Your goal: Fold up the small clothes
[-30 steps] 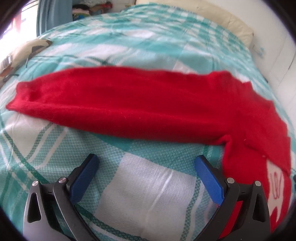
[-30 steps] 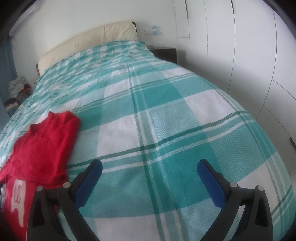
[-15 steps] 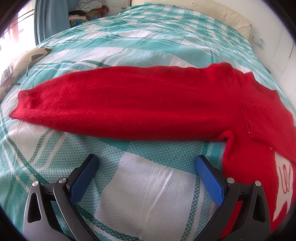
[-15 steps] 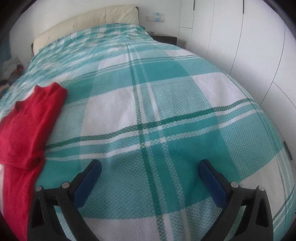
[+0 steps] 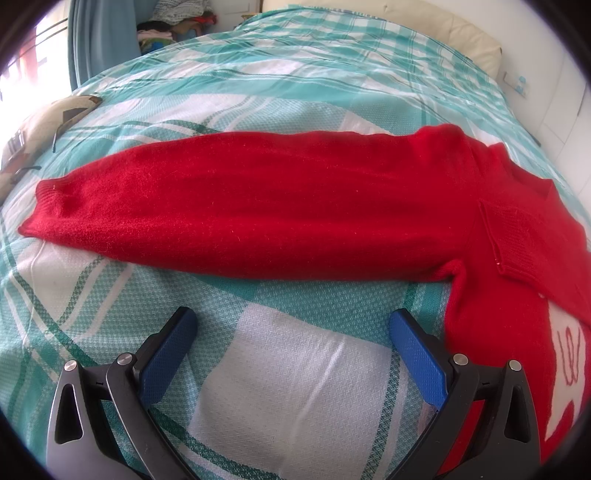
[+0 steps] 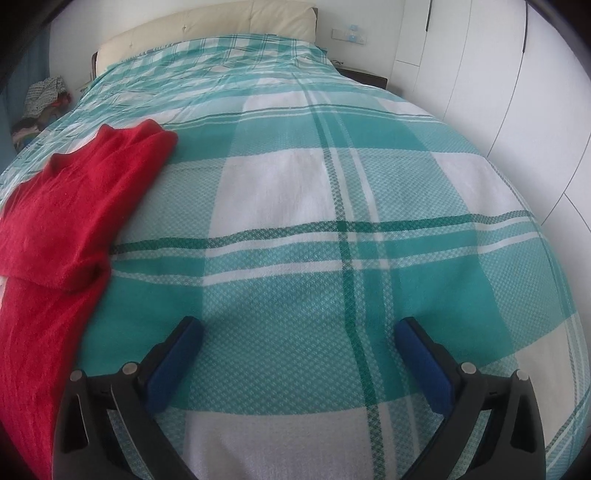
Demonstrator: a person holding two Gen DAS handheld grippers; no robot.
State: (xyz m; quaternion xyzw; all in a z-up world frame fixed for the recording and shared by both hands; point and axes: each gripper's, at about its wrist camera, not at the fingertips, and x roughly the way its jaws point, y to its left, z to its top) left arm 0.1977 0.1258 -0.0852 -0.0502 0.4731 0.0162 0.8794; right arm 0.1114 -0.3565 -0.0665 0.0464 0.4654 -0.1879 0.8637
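A red knitted sweater [image 5: 295, 206] lies flat on the green-and-white checked bedspread [image 5: 288, 387]. In the left wrist view one long sleeve stretches to the left, its cuff [image 5: 40, 206] at the far left, while the body with a white motif [image 5: 569, 362] runs off at the right. My left gripper [image 5: 291, 328] hovers open just in front of the sleeve, holding nothing. In the right wrist view the sweater [image 6: 74, 206] lies at the left, its other sleeve folded over the body. My right gripper [image 6: 299, 336] is open over bare bedspread, to the right of the sweater.
A cream headboard [image 6: 207, 22] sits at the far end of the bed. White wardrobe doors [image 6: 517, 92] line the right side. A patterned cushion [image 5: 40, 129] lies at the bed's left edge, and a pile of clothes [image 5: 173, 22] and a blue curtain [image 5: 99, 33] stand beyond.
The left gripper has tilted and shifted, so the sleeve sits lower and nearer in its view. The right gripper has swung left and down towards the bed. The sweater has not moved.
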